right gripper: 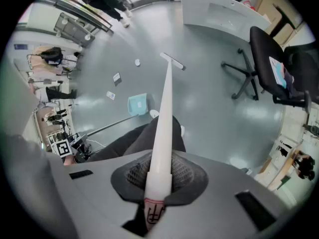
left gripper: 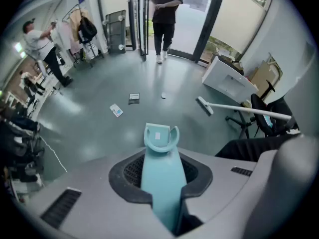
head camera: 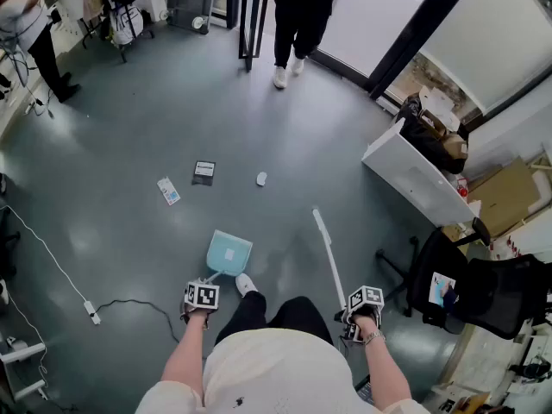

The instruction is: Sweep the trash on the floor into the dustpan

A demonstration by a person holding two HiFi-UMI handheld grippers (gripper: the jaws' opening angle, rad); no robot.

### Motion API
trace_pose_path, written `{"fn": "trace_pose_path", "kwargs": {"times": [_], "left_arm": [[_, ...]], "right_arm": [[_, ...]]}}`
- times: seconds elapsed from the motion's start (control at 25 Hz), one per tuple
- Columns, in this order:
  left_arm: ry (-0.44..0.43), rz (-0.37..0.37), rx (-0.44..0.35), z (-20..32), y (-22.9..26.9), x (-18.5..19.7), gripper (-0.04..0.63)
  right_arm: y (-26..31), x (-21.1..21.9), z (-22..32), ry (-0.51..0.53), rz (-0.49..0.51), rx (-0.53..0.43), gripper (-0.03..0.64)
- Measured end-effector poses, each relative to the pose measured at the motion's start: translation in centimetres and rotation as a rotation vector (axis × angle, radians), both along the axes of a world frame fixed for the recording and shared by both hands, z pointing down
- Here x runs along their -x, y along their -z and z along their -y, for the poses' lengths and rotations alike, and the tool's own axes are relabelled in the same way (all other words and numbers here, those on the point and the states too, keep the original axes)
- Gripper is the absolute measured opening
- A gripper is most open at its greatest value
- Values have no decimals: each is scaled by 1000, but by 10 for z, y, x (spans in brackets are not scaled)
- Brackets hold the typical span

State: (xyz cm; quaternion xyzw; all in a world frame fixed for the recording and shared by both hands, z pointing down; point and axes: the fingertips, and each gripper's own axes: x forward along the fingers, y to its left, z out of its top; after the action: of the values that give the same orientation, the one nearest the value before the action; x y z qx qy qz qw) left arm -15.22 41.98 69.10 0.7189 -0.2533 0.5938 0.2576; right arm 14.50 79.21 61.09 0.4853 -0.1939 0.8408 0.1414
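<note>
My left gripper (head camera: pixel 201 298) (left gripper: pixel 162 183) is shut on the long handle of a light-blue dustpan (head camera: pixel 228 253) (left gripper: pixel 160 136), whose pan rests on the grey floor in front of my feet. My right gripper (head camera: pixel 362 304) (right gripper: pixel 158 183) is shut on the white broom handle (head camera: pixel 330 261) (right gripper: pixel 163 118); the broom head (head camera: pixel 316 215) (right gripper: pixel 172 61) sits on the floor to the right of the pan. Beyond the pan lie three bits of trash: a white-and-blue packet (head camera: pixel 169 191) (left gripper: pixel 116 110), a dark packet (head camera: pixel 203 172) (left gripper: pixel 134 98) and a small white scrap (head camera: pixel 261 178) (left gripper: pixel 163 95).
A person in black (head camera: pixel 299 15) stands at the far doorway, and another person (head camera: pixel 34 28) is at the far left. A white desk (head camera: pixel 414 179) and a black office chair (head camera: pixel 470 283) stand on the right. A white cable with a plug (head camera: pixel 90 310) trails over the floor at left.
</note>
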Motion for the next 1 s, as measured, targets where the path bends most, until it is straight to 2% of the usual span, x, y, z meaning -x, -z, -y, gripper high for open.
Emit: {"fn": "trace_pose_path", "kwargs": {"times": [0.2,0.36,0.64,0.8,1.0], "left_arm": [[-29,-13,20,58,-8,-63,92],[-61,-9,-3,110,-16,-120,92],[-123,-11,9,165,-42,-215,92],[-11,0,46,191,-58,-259,92],[95,34,81,206,-65,-291,92]], "right_arm": [[3,-69,112,28,-34,-78,49],[-5,-137,205,84,-27,-127,49],[-52,-261,332,288,-21,-98,49],[-83,-320,384,409,8,-67,49],[-110,-355,421,496,76,-3,49]]}}
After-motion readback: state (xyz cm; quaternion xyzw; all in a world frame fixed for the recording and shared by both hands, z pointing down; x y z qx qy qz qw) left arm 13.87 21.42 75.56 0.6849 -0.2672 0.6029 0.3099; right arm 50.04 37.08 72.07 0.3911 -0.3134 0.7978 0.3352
